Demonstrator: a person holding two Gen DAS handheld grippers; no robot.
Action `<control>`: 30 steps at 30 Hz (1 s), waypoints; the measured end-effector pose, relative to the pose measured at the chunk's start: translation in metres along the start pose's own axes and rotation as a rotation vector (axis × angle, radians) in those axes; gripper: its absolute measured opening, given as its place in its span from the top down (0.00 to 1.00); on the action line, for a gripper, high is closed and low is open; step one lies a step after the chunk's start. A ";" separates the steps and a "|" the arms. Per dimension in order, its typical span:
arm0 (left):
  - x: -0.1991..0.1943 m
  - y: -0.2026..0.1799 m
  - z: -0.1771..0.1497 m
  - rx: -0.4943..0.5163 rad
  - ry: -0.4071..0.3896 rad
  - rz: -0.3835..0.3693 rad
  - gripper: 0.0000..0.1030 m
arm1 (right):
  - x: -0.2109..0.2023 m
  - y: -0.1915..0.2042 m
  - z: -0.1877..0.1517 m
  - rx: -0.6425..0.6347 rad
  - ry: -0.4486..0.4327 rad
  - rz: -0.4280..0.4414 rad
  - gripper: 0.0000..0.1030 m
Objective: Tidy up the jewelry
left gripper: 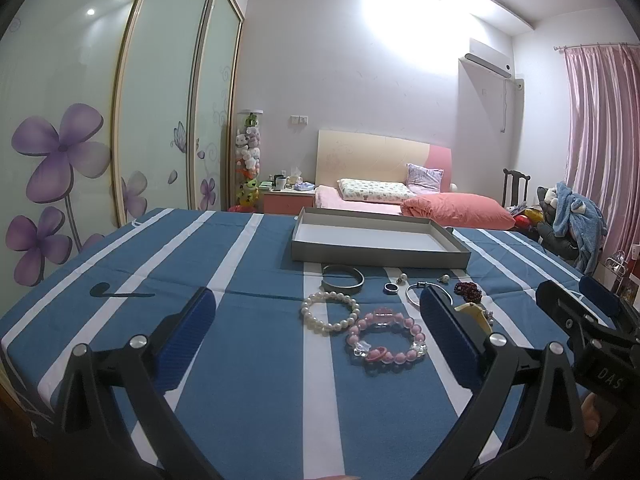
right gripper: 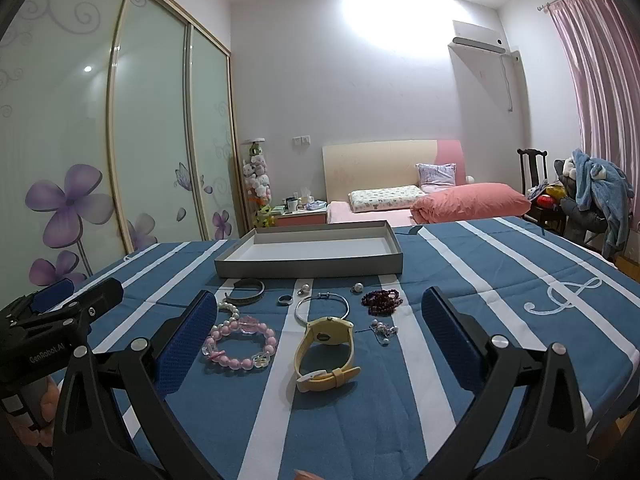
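Note:
An empty grey box tray [left gripper: 376, 255] [right gripper: 308, 268] stands on the striped blue cloth. In front of it lie a white pearl bracelet [left gripper: 331, 313], a pink bead bracelet [left gripper: 386, 338] [right gripper: 240, 346], a dark cuff bangle [left gripper: 343, 278] [right gripper: 246, 291], a thin silver bangle [right gripper: 322, 306], a ring [right gripper: 285, 300], a dark red bead bracelet [right gripper: 382, 301] and a yellow watch [right gripper: 325, 354]. My left gripper [left gripper: 316, 336] is open and empty, just short of the bracelets. My right gripper [right gripper: 320, 340] is open and empty, with the watch between its fingers' line.
Small pearl earrings [right gripper: 306, 289] and a small charm [right gripper: 384, 330] lie among the jewelry. The table's right edge [right gripper: 616, 392] is close. A bed [right gripper: 420, 204], a chair with clothes [right gripper: 592, 200] and a sliding wardrobe [left gripper: 100, 120] stand beyond.

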State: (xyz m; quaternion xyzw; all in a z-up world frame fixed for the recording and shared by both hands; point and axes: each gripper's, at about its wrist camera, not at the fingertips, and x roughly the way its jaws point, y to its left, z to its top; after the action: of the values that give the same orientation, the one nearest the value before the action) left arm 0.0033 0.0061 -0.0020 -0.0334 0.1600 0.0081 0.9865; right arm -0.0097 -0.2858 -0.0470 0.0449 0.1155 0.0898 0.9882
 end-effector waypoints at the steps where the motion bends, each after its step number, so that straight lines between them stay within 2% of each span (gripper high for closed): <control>1: 0.000 0.000 0.000 0.000 0.000 0.000 0.04 | 0.000 0.000 0.000 0.000 0.000 0.000 0.02; 30: 0.001 0.001 0.000 -0.003 0.005 -0.001 0.04 | 0.001 0.000 0.000 0.001 0.004 0.000 0.02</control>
State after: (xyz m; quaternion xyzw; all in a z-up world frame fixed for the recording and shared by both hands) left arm 0.0048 0.0075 -0.0021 -0.0349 0.1624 0.0076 0.9861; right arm -0.0086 -0.2860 -0.0471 0.0449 0.1178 0.0896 0.9880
